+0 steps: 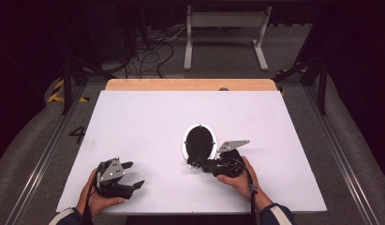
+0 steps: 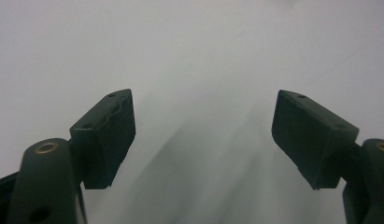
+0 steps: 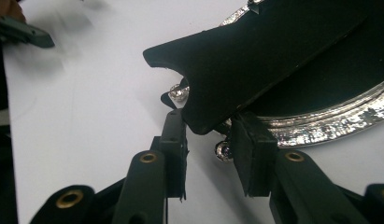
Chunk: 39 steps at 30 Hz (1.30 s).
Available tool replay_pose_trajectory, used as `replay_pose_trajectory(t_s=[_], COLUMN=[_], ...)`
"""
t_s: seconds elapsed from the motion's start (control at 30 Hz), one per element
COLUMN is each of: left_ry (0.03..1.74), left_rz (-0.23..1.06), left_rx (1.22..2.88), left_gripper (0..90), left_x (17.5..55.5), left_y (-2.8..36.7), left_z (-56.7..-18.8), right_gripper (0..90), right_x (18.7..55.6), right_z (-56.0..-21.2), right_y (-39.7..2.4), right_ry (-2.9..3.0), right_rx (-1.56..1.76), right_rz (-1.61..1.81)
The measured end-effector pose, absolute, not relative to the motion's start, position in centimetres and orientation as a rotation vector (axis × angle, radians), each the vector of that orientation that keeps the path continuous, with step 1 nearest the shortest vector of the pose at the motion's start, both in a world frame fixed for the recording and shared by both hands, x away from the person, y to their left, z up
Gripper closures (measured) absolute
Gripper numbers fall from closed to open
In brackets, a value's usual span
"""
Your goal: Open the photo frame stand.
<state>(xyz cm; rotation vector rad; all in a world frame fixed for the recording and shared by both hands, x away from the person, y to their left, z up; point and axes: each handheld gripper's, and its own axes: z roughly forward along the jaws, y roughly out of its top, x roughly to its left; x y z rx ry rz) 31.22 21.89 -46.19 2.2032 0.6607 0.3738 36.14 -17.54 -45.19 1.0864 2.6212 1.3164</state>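
Note:
An oval frame (image 1: pixel 199 143) with a silver rim (image 3: pixel 320 123) and a black back lies face down on the white table (image 1: pixel 148 117), a little right of the middle. Its black stand flap (image 3: pixel 255 56) sticks out toward me. My right gripper (image 1: pixel 193 164) comes at the frame's near end from the right, and in the right gripper view (image 3: pixel 206 140) both pads press on the flap's tip. Two small silver ball feet (image 3: pixel 179 92) show beside the jaws. My left gripper (image 1: pixel 135 174) rests at the front left of the table, jaws wide apart (image 2: pixel 203 135) with nothing between them.
A wooden strip (image 1: pixel 190 84) runs along the table's far edge. Behind it on the floor stand a white metal support (image 1: pixel 225 28) and loose cables (image 1: pixel 148 51). Bare white surface spreads between my two grippers and across the back half.

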Motion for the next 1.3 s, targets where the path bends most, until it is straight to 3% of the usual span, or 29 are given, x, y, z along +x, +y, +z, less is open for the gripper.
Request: replay_pose_trajectory(t_s=[0.3,0.4,0.83,1.3], left_ry=[0.656,0.656,0.656,0.594], left_rz=[0.398,0.401,0.399,0.366], left_rx=[2.240,2.245,2.258,2.253], left_gripper=[22.5,22.4,21.5,24.9], left_x=[31.3,31.4,32.1,36.6], left_y=[21.6,21.5,20.7,16.4], left_z=[-46.3,-46.4,-46.5,-46.0], right_gripper=[58.9,50.7,56.3,56.4], right_x=[37.2,37.5,38.5,39.7], right_z=[-45.7,-45.8,-46.1,-47.2], right_y=[-18.1,-18.3,-18.2,-18.3], right_ry=[2.646,2.673,2.592,2.443], right_rx=[1.206,1.192,1.406,1.711], right_rz=[1.442,1.487,1.616,1.818])
